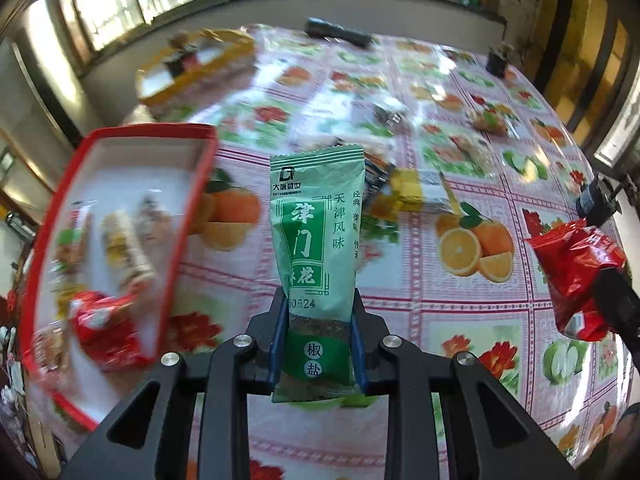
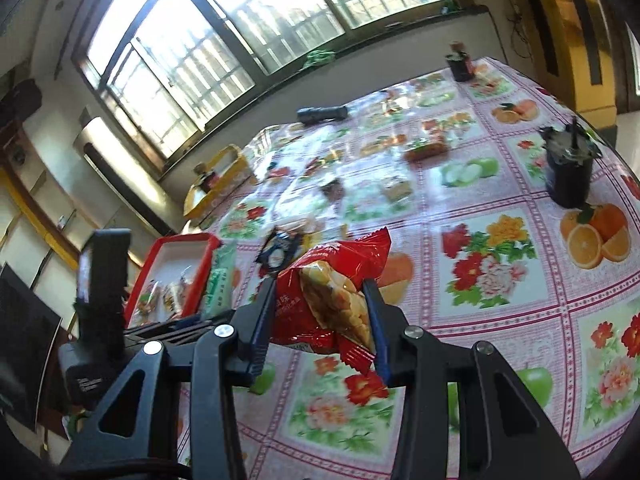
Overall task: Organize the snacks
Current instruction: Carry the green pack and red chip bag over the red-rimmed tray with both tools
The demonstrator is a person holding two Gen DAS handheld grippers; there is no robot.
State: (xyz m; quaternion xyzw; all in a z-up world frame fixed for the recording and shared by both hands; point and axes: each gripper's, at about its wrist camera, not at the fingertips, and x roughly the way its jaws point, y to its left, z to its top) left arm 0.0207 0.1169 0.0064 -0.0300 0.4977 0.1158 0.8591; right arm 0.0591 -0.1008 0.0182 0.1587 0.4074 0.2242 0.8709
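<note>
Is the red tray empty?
No: the red tray already holds several wrapped snacks, including a red packet.

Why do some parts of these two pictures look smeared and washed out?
Left wrist view: the green packet is sharp, the red tray beside it blurred. Right wrist view: the windows are blown out white, glare washes the far tablecloth, and straight frames bend near the edges.
</note>
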